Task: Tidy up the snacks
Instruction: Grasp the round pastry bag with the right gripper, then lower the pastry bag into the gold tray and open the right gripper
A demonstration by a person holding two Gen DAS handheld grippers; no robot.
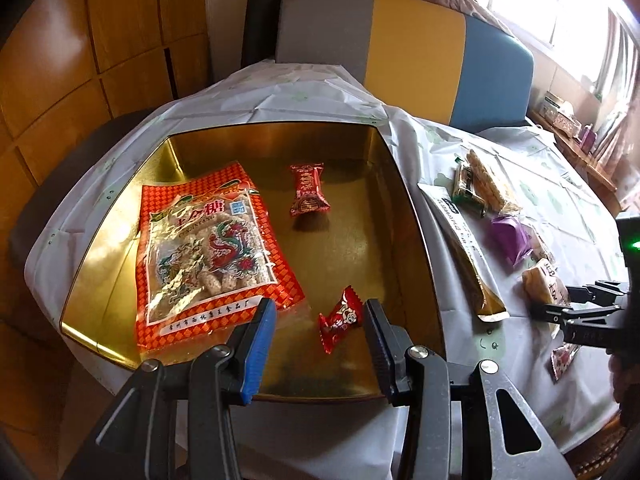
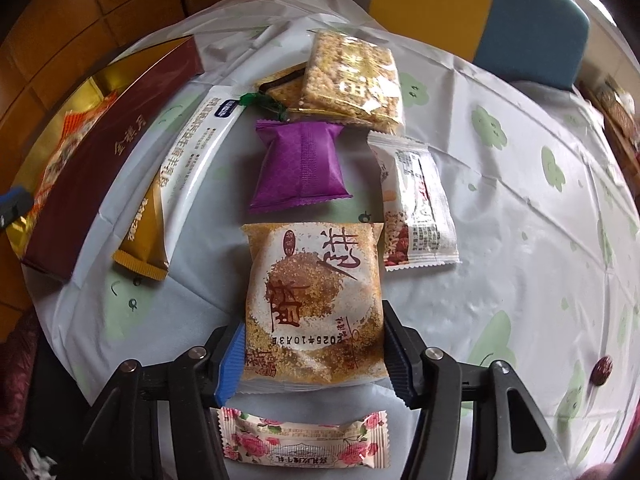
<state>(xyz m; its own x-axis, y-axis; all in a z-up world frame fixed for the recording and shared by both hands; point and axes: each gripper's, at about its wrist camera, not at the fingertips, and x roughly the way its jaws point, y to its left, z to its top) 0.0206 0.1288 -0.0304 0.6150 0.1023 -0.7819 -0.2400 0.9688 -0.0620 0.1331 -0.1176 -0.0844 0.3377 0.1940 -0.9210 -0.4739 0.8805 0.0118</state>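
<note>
Golden pastry pack [image 2: 314, 304] btwn right gripper [image 2: 314, 356] fingers; left gripper [image 1: 320, 344] spread wide.

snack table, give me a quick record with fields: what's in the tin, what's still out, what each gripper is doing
in tin: orange bag, two red candies
tin: gold inside, maroon wall facing the loose snacks
on cloth: purple pack, sesame cake, rice bar, white pack, long sachet, rose candy
left gripper: open over the tin, near red candy between its fingers
right gripper: fingers on either side of the sesame cake; grip unclear
</note>
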